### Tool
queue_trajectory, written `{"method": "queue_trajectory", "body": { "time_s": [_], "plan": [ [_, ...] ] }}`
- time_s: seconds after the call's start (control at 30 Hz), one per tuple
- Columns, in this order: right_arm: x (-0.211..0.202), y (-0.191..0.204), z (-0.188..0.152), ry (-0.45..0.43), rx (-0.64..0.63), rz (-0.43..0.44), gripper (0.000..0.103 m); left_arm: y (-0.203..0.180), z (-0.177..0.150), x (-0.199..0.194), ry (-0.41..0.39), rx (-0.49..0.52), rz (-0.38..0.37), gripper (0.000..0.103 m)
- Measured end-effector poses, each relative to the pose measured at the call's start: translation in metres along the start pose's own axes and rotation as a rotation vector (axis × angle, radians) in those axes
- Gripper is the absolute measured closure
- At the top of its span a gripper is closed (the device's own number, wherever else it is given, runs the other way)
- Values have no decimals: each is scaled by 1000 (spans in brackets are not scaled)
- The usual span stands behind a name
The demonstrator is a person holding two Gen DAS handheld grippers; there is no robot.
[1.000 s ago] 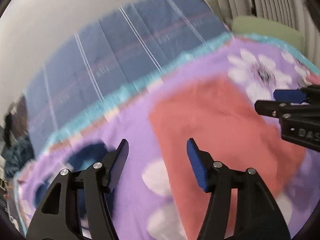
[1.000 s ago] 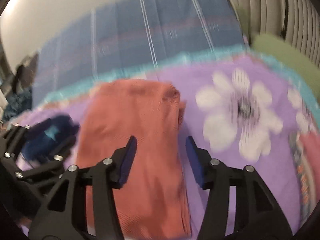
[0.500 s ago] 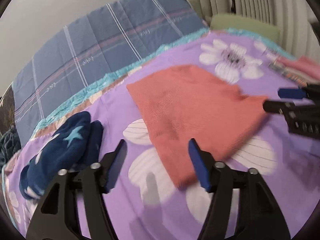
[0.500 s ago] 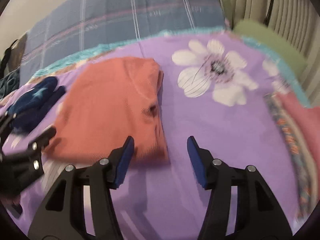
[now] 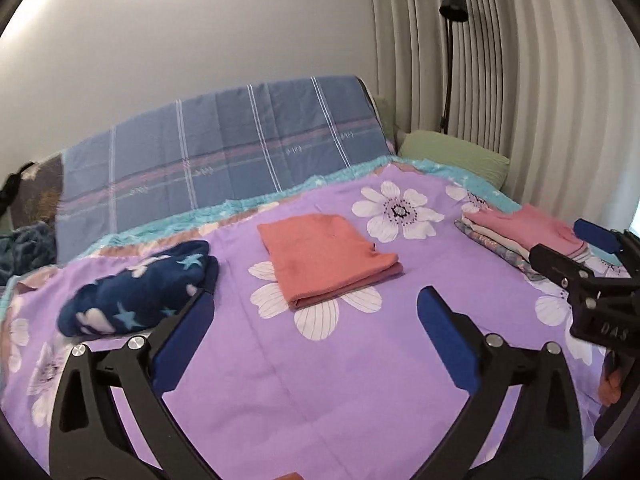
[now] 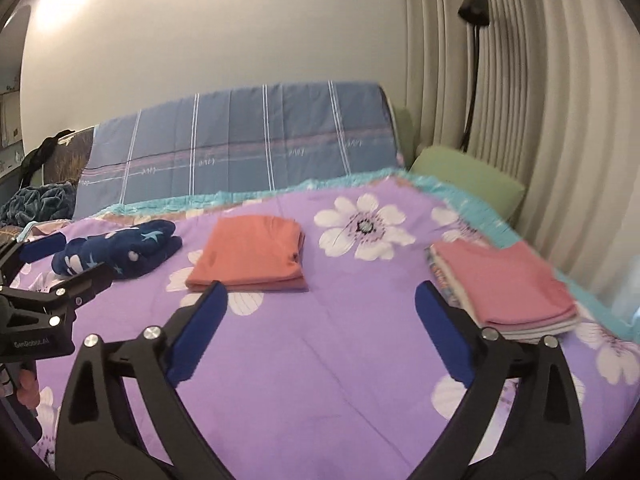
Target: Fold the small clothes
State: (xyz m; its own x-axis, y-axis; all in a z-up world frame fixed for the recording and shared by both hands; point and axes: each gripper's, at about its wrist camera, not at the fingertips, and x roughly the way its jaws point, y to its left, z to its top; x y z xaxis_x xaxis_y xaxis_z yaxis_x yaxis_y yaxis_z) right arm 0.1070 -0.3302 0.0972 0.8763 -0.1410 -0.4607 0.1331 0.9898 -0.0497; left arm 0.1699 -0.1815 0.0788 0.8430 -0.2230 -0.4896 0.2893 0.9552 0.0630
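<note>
A folded salmon-orange garment (image 5: pixel 326 256) lies flat on the purple flowered bedspread (image 5: pixel 280 380), also seen in the right wrist view (image 6: pixel 250 254). A crumpled navy garment with stars (image 5: pixel 138 290) lies to its left (image 6: pixel 120 250). A stack of folded clothes with a pink top piece (image 5: pixel 524 236) sits at the right (image 6: pixel 504 284). My left gripper (image 5: pixel 314 330) is open and empty, well back from the orange garment. My right gripper (image 6: pixel 320 324) is open and empty, also held back above the bedspread.
A blue plaid quilt (image 5: pixel 224 156) covers the headboard end. A green pillow (image 5: pixel 456 158) lies at the back right by the pleated curtain (image 5: pixel 540 92) and a black lamp (image 5: pixel 454 2). A dark teal bundle (image 6: pixel 36 200) lies at the far left.
Both grippers have pulled back and up from the orange garment, which now lies folded on the bed. Both jaws have opened wider. The stack at the right has come into view.
</note>
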Motion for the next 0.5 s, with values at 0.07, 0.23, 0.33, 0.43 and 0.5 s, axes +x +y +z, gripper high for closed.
{"method": "queue_trajectory", "body": {
  "time_s": [0.07,0.23,0.33,0.43,0.5],
  "plan": [
    [-22,6,-4,-32,-21,-9,4,-4,-4,-16,-12,13,4,1],
    [-56,17,-14,-55,-35,-17,3,-5,-13,-49,-32,7,20,1],
    [-64,18,-17,-35,-11,-1,2,-2,-18,-63,-40,-2,19,1],
    [-70,22,-21,-29,-5,1,2,1,-22,-75,-53,-11,3,1],
    [-73,24,-23,-24,-2,-5,2,0,-24,-80,-68,-10,14,1]
  ]
}}
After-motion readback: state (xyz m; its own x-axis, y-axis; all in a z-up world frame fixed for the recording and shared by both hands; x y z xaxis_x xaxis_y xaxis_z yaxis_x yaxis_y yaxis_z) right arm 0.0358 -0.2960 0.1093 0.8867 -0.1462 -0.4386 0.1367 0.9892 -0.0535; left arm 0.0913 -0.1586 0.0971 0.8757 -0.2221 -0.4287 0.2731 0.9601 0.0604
